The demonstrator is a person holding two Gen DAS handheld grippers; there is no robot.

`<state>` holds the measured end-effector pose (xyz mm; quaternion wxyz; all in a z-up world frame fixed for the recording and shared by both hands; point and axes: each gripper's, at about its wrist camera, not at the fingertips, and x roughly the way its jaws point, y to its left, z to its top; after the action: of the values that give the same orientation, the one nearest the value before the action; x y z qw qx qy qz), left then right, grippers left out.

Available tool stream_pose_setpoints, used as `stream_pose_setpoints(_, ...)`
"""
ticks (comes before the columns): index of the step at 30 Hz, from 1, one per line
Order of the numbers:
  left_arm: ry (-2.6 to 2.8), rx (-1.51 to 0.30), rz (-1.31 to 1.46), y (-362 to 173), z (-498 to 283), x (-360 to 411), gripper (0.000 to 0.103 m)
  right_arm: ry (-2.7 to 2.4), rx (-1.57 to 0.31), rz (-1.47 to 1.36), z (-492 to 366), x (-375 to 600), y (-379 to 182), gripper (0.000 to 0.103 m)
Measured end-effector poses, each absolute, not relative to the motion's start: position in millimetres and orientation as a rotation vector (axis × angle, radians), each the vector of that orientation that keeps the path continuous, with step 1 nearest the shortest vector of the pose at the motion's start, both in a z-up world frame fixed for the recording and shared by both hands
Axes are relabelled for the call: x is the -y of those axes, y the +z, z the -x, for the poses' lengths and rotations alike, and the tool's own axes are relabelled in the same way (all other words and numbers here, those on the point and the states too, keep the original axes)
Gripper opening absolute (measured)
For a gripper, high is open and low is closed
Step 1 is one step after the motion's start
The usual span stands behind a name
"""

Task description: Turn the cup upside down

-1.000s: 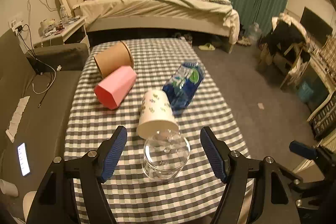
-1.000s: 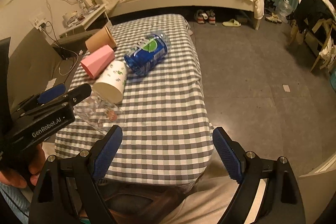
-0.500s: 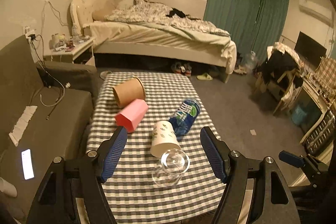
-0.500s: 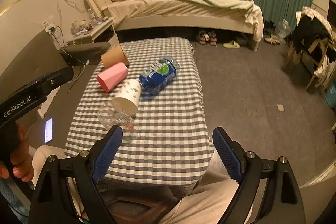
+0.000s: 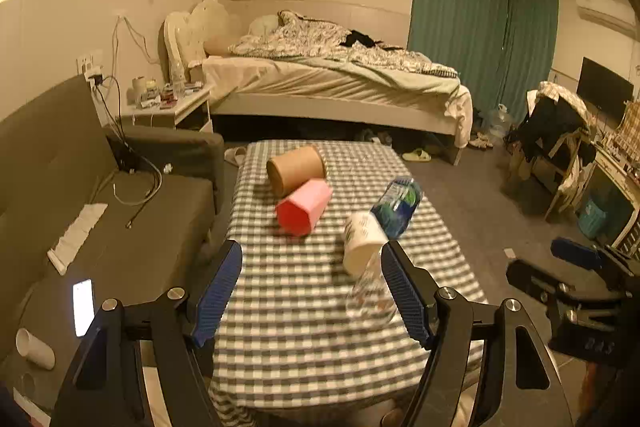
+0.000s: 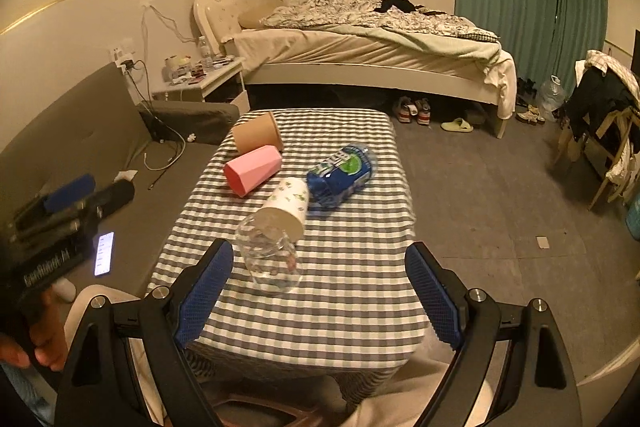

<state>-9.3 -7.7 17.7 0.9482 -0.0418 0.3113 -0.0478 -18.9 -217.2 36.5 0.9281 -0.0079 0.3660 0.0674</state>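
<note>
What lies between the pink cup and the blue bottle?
Only bare checkered tablecloth lies between pink cup and blue bottle, per the right wrist view.

Table (image 6: 352, 291): woven cloth cover, grey-and-white check, matt. Glass cup (image 6: 270, 259): clear, glossy, smooth, at 6 o'clock on the cloth. Paper cup (image 6: 286, 211): white, printed, matt. Pink cup (image 6: 252, 169): faceted plastic, dull sheen. Brown cup (image 6: 256, 135): matt kraft paper, at 11 o'clock. Bottle (image 6: 342, 177): clear plastic, glossy blue film label. Right gripper (image 6: 318, 297) and left gripper (image 5: 310, 293): matt black plastic frames, knurled blue rubbery pads, bright metal screws.
</note>
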Motion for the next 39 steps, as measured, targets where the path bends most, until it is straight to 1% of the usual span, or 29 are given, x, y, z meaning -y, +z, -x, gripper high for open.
stream_pose_setpoints(5, -0.094, -0.673, 0.101, -4, 14, 1, 0.076, 0.154, -0.763, 0.015, 16, 204, 8, 0.088)
stream_pose_setpoints(6, -0.093, -0.679, 0.101, -7, 15, 0, 0.078, 0.153, -0.767, 0.02, 15, 202, 4, 0.088)
stream_pose_setpoints(7, -0.092, -0.687, 0.101, -10, 16, -1, 0.086, 0.154, -0.769, 0.023, 15, 200, -1, 0.088)
stream_pose_setpoints(8, -0.088, -0.687, 0.103, -11, 17, -2, 0.091, 0.155, -0.77, 0.026, 14, 198, -5, 0.088)
stream_pose_setpoints(10, -0.077, -0.674, 0.111, -13, 21, -3, 0.095, 0.153, -0.769, 0.026, 13, 196, -9, 0.097)
stream_pose_setpoints(11, -0.071, -0.672, 0.111, -13, 21, -4, 0.096, 0.15, -0.76, 0.021, 13, 196, -10, 0.101)
stream_pose_setpoints(12, -0.063, -0.671, 0.11, -13, 21, -5, 0.096, 0.146, -0.753, 0.018, 13, 197, -10, 0.103)
stream_pose_setpoints(18, -0.034, -0.691, 0.126, -17, 19, -11, 0.096, 0.123, -0.733, 0.01, 13, 201, -8, 0.103)
stream_pose_setpoints(21, -0.041, -0.697, 0.126, -17, 18, -13, 0.099, 0.115, -0.729, 0.005, 13, 204, -7, 0.103)
stream_pose_setpoints(39, -0.009, -0.699, 0.158, -17, 18, -21, 0.1, 0.097, -0.724, 0.009, 14, 203, -6, 0.103)
